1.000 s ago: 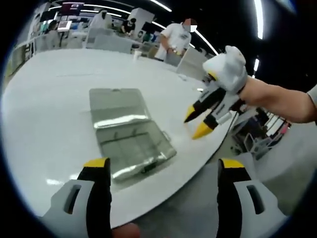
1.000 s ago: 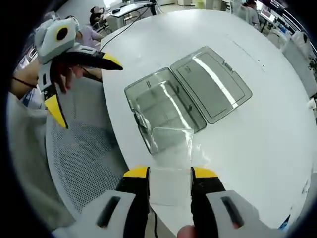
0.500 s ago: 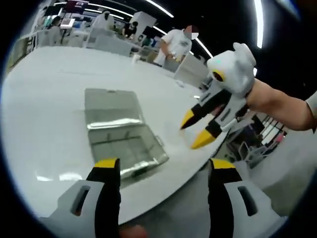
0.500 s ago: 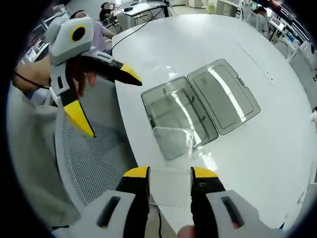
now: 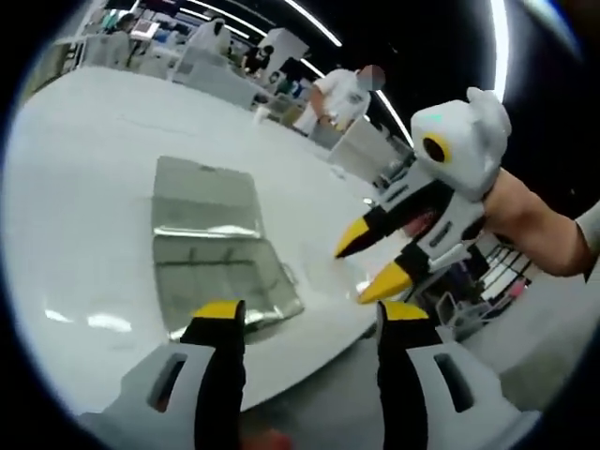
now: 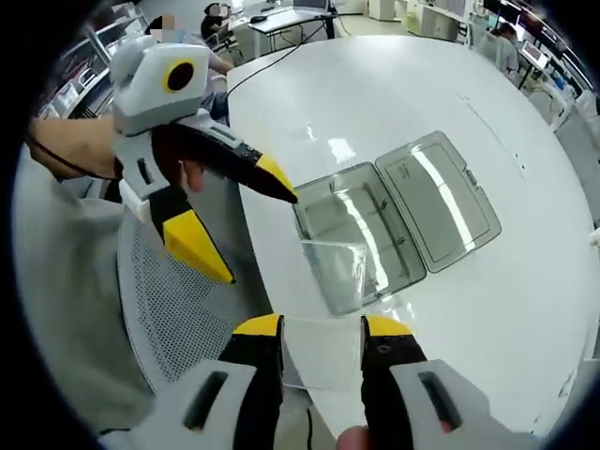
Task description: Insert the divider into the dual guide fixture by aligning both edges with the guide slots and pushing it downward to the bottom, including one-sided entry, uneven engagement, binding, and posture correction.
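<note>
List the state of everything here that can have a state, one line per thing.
Clear box: open, resting on the white table.
Box lid: swung fully back, lying flat beside the base.
Divider: held above the table edge, not yet in the box.
Right gripper: shut on the divider.
Left gripper: open, holding nothing, near the box.

Your right tool (image 6: 322, 328) has yellow tips on black and holds a see-through divider (image 6: 330, 281). The box (image 6: 394, 230) is clear grey. The table (image 6: 375, 103) is white.
</note>
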Available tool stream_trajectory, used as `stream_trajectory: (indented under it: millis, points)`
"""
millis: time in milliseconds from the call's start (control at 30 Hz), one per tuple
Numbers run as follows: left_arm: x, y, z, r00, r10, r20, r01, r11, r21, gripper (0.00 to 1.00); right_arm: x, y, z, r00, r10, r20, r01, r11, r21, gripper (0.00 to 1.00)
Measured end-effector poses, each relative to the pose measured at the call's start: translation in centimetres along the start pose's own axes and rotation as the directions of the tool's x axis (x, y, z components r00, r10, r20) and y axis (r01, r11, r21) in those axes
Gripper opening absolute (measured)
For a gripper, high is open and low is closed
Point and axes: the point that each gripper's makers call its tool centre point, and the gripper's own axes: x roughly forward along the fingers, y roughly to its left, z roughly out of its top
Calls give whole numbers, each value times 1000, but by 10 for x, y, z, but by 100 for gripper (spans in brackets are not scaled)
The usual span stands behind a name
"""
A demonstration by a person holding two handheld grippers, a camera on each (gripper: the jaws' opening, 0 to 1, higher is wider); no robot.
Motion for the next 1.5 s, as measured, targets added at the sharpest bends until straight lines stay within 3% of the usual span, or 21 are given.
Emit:
stream_trajectory:
  millis: [133, 367, 667, 1500]
  points:
    - [2, -2, -1, 1000, -16, 25, 18, 996, -83, 46, 0, 3, 3, 1000, 5, 5, -5, 1000, -3, 27]
    - [5, -3, -5, 999, -29, 42, 35, 988, -152, 40, 0, 5, 6, 1000, 10, 5, -10, 1000, -7, 27]
    - [7, -6, 1, 993, -48, 104, 76, 955, -287, 29, 0, 9, 13, 1000, 16, 14, -16, 1000, -8, 27]
    - [10, -7, 5, 978, -28, 207, 117, 894, -433, 11, 0, 14, 21, 999, 30, 42, -31, 999, 34, 27]
